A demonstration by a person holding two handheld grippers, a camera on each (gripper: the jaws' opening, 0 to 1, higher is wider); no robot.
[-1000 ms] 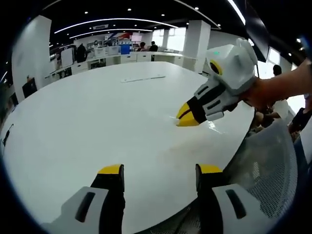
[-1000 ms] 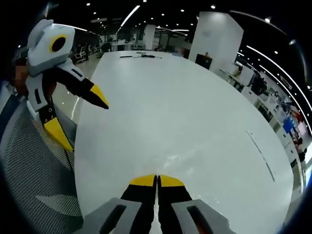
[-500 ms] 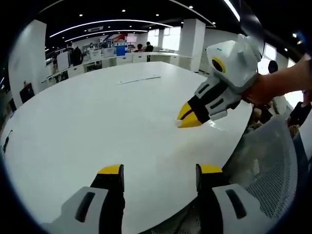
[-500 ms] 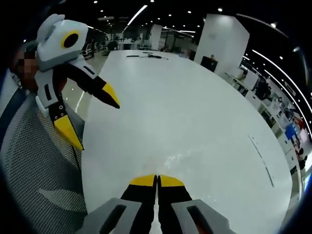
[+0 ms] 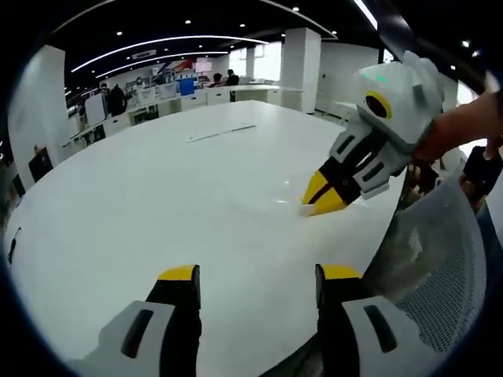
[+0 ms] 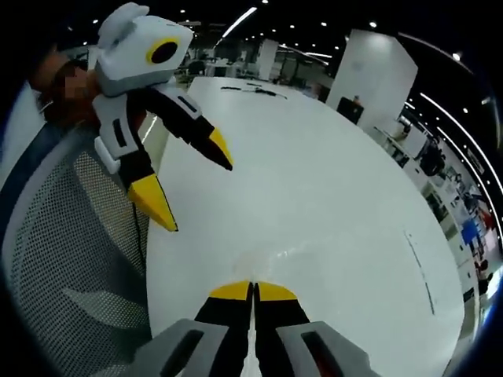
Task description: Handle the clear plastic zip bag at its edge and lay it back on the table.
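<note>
The wide white bench (image 5: 141,188) serves as the landmark here. In the left gripper view, the left tool (image 5: 258,276) hangs above the bench's near edge with its two yellow-tipped jaws spread well apart and nothing between them. In the right gripper view the same tool (image 6: 192,182) shows above the bench's edge, next to a grey mesh chair back (image 6: 71,259), again with the jaws splayed. The right tool (image 6: 252,290) has its jaws pressed together tip to tip, low over the bench near that same edge; in the left gripper view it (image 5: 324,198) comes in with its yellow tips closed and down at the bench surface. The clear plastic zip bag (image 5: 275,206) is only faintly readable as a glossy, slightly rippled patch on the bench just beside those closed tips; whether the tips pinch its edge cannot be told. A thin pale strip (image 5: 220,133) lies far across the bench.
</note>
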